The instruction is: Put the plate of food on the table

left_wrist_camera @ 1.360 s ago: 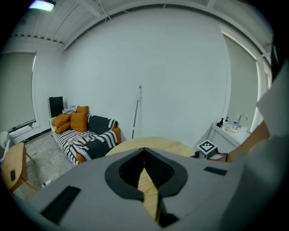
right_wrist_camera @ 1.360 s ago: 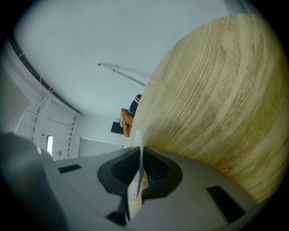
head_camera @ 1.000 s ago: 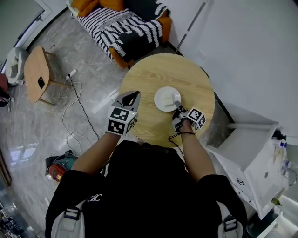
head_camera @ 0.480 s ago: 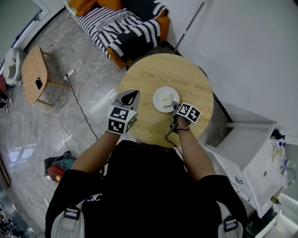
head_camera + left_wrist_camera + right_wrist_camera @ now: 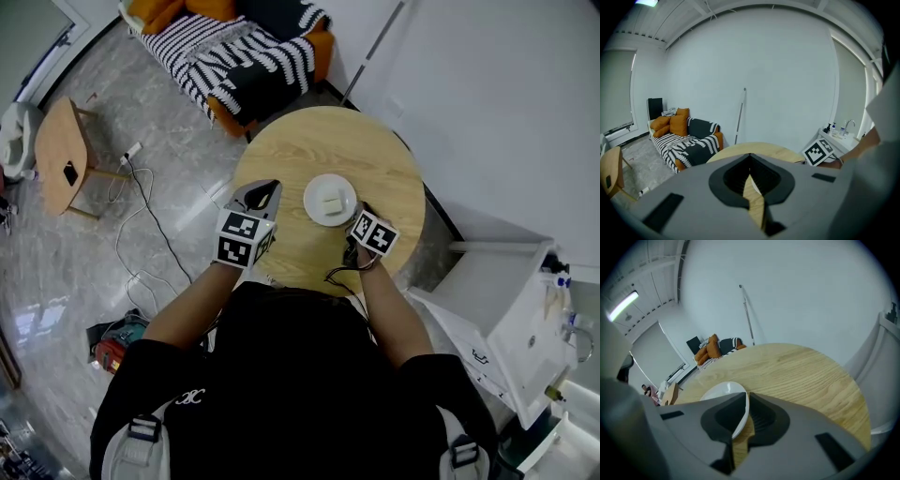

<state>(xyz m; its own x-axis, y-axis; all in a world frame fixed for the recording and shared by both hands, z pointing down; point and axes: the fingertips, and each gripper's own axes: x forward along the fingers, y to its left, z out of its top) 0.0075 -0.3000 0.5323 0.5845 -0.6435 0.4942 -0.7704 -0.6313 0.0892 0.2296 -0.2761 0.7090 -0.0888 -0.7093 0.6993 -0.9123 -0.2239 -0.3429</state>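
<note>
A white plate [image 5: 330, 200] with a pale piece of food on it rests near the middle of the round wooden table [image 5: 305, 150]. My right gripper [image 5: 359, 215] sits at the plate's near right rim. In the right gripper view its jaws [image 5: 745, 397] stand together, and the plate [image 5: 723, 391] lies flat on the table [image 5: 801, 376] just beyond them, part hidden by the left jaw. My left gripper [image 5: 263, 190] hovers over the table's left edge, shut and empty; the left gripper view [image 5: 750, 157] shows only wood through the slit.
A striped sofa with orange cushions [image 5: 246, 52] stands beyond the table. A small wooden side table [image 5: 58, 150] and loose cables [image 5: 141, 225] are on the floor at left. A white cabinet with a sink [image 5: 506, 300] is at right.
My right gripper has drawn back from over the plate to its near rim and tilted. The plate stays put on the table. The left gripper has not moved.
</note>
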